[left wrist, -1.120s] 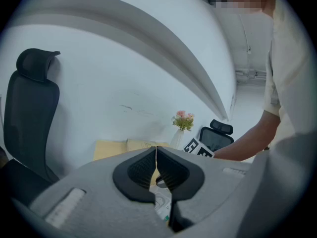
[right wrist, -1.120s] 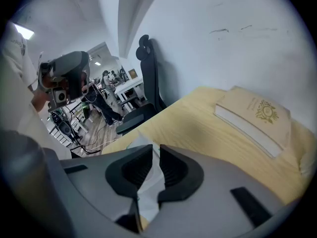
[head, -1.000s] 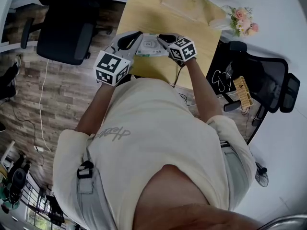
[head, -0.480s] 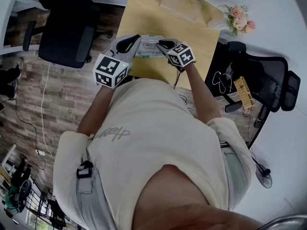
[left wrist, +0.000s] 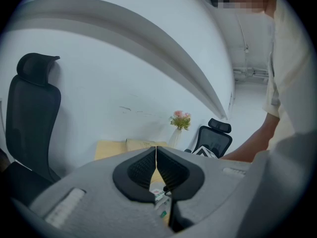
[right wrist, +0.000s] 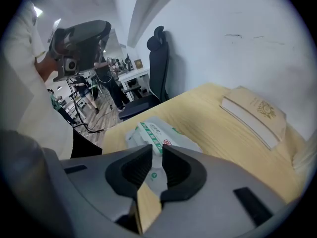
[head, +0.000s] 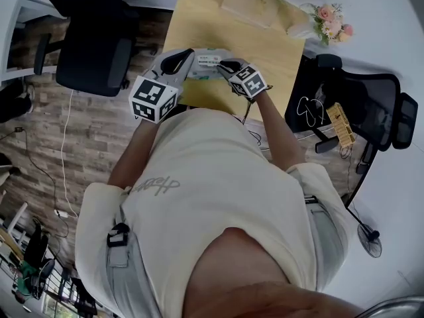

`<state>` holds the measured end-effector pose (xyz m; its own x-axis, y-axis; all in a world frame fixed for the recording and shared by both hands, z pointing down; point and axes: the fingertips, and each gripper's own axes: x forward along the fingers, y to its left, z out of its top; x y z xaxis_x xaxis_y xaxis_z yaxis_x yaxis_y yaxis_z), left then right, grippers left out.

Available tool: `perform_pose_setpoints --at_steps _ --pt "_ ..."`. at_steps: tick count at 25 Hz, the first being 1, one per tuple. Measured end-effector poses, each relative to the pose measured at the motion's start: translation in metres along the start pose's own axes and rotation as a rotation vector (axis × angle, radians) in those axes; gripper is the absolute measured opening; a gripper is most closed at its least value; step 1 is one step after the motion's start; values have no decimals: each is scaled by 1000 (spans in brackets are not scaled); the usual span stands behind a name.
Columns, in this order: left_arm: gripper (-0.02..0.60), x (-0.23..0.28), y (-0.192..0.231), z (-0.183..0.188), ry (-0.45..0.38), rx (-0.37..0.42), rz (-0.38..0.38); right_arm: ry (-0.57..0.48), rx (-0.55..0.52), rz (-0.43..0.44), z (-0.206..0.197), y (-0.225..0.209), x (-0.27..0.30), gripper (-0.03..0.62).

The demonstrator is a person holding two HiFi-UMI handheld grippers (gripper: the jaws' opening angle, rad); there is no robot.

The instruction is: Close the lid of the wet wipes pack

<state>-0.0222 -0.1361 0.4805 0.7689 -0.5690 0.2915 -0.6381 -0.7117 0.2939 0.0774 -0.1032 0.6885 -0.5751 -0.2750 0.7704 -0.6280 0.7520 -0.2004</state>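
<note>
The wet wipes pack (head: pixel 206 63), white with green print, lies at the near edge of the wooden table (head: pixel 199 18). My left gripper (head: pixel 179 59) is at the pack's left end, shut with its pads touching and nothing between them. In the left gripper view a bit of the pack (left wrist: pixel 160 199) shows under the left gripper (left wrist: pixel 156 168). My right gripper (head: pixel 229 65) is at the pack's right end. In the right gripper view the right gripper (right wrist: pixel 157 165) is shut to a thin slit just above the pack (right wrist: pixel 159 131). Whether the lid is up cannot be told.
A closed beige book (head: pixel 255 4) lies at the table's far side, with a vase of pink flowers (head: pixel 329 24) at the right corner. A black office chair (head: pixel 93 42) stands on the left and another (head: pixel 361 111) on the right. Cables run across the wooden floor.
The right gripper has shifted slightly nearer to the person over the pack's right end. The left gripper and the pack have hardly moved.
</note>
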Motion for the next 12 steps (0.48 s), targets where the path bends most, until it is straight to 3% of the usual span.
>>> perform_pose_setpoints --at_steps 12 --pt "17 -4 8 0 5 -1 -2 9 136 -29 -17 -2 12 46"
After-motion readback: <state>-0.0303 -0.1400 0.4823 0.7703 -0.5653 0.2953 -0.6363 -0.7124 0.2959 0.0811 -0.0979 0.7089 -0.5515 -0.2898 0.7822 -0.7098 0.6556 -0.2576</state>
